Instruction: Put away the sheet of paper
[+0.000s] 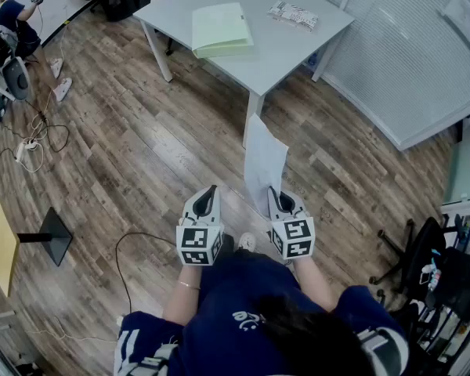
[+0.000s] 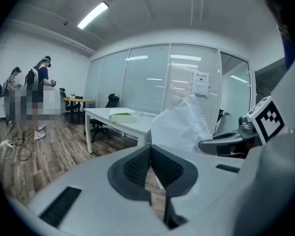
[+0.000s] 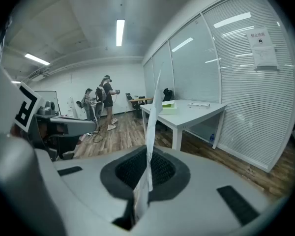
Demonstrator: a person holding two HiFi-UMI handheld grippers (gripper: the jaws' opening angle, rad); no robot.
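A white sheet of paper (image 1: 262,159) stands up from my right gripper (image 1: 276,197), which is shut on its lower edge; in the right gripper view the sheet (image 3: 151,127) shows edge-on between the closed pads. My left gripper (image 1: 208,192) is shut with nothing in it, beside the right one over the wooden floor. From the left gripper view the sheet (image 2: 179,127) appears at right, behind the closed jaws. Ahead is a white table (image 1: 286,41) with a pale green folder (image 1: 220,29) on it.
A small printed packet (image 1: 293,14) lies on the table's far side. Glass walls with blinds (image 1: 407,69) stand at right. A black chair (image 1: 423,257) is at lower right. Cables (image 1: 39,135) and a flat stand base (image 1: 53,235) lie on the floor at left. People stand far left.
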